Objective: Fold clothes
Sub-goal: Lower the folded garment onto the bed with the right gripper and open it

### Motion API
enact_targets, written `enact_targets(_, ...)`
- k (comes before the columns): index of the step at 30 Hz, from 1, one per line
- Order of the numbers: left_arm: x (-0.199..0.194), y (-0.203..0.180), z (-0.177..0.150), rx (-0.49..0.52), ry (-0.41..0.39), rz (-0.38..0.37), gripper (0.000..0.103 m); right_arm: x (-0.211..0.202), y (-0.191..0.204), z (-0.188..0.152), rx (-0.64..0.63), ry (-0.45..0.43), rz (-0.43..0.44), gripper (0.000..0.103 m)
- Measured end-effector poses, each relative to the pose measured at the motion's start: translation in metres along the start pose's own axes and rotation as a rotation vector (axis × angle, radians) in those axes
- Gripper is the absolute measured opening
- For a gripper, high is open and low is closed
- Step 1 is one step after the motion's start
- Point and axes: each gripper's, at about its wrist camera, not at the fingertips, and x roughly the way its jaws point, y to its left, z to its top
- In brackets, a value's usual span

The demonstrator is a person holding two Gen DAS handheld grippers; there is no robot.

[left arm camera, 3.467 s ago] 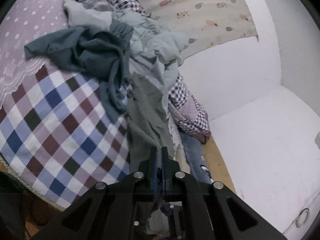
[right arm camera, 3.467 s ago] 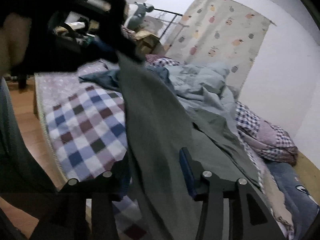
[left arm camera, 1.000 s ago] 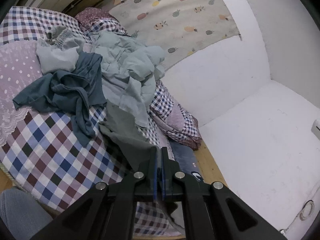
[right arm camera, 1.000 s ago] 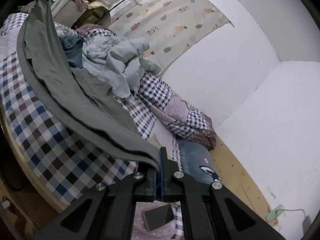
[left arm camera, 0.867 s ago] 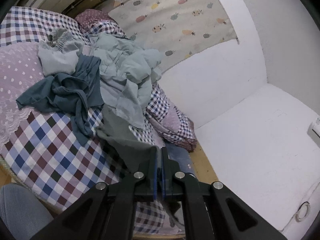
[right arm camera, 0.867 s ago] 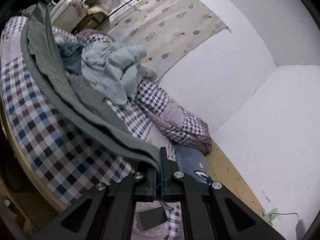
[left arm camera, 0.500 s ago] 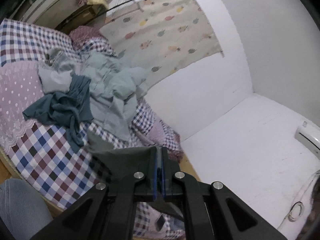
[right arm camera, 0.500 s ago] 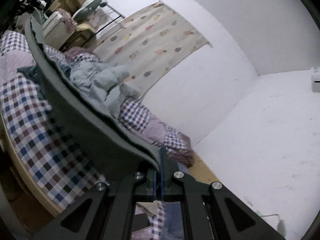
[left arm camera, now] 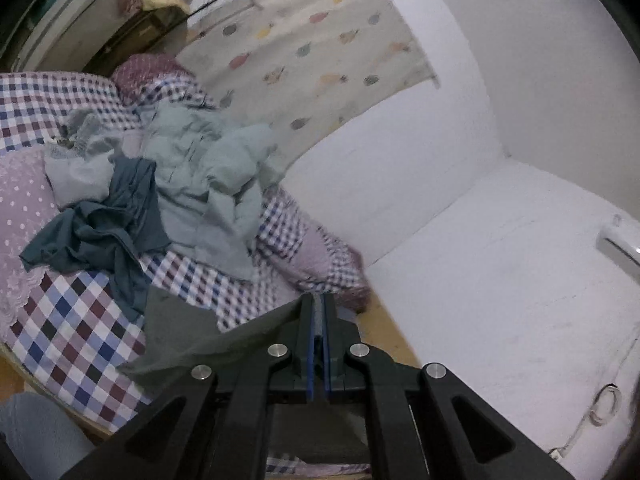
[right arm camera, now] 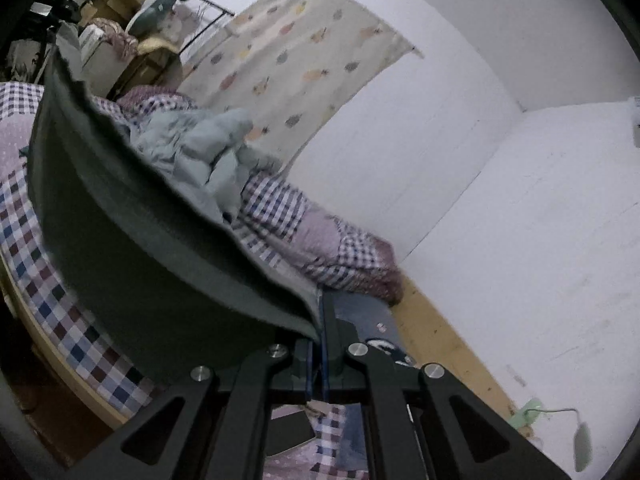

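A dark grey-green garment (right arm camera: 152,240) is stretched in the air above the bed, held at two places. My right gripper (right arm camera: 319,312) is shut on one edge of it, and the cloth sweeps up and left from there. My left gripper (left arm camera: 318,312) is shut on another part of the same garment (left arm camera: 188,336), which hangs to the left below its jaws. On the bed lies a pile of clothes: pale blue-grey pieces (left arm camera: 204,184) and a dark teal piece (left arm camera: 108,228).
The bed has a checked cover (left arm camera: 76,336) and a checked quilt (left arm camera: 320,256) bunched by the white wall (left arm camera: 400,168). A fruit-print curtain (left arm camera: 312,52) hangs behind. Boxes and a rack (right arm camera: 132,12) stand at the far left. Wooden floor (right arm camera: 444,344) runs along the wall.
Both grippers have risen with the grey-green garment, lifting it clear of the pile. The bed now looks farther away, and the cloth spreads wider between the two grips.
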Motion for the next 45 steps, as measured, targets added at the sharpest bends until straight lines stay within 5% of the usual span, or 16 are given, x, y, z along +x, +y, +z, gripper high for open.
enact_targets(17, 0.206, 0.068, 0.046, -0.023, 0.120, 0.293, 0.001, 0.218, 0.028, -0.001, -0.048, 0.187, 0.187, 0.000)
enact_targets(32, 0.376, 0.195, 0.029, -0.039, 0.302, 0.579, 0.001, 0.426, 0.098, -0.051, -0.085, 0.477, 0.479, 0.001)
enact_targets(42, 0.422, 0.256, 0.005, 0.008, 0.369, 0.702, 0.002, 0.505, 0.136, -0.100, 0.058, 0.686, 0.700, 0.001)
enact_targets(45, 0.422, 0.263, 0.003, 0.021, 0.377, 0.678, 0.003, 0.514, 0.131, -0.110, 0.146, 0.705, 0.702, 0.014)
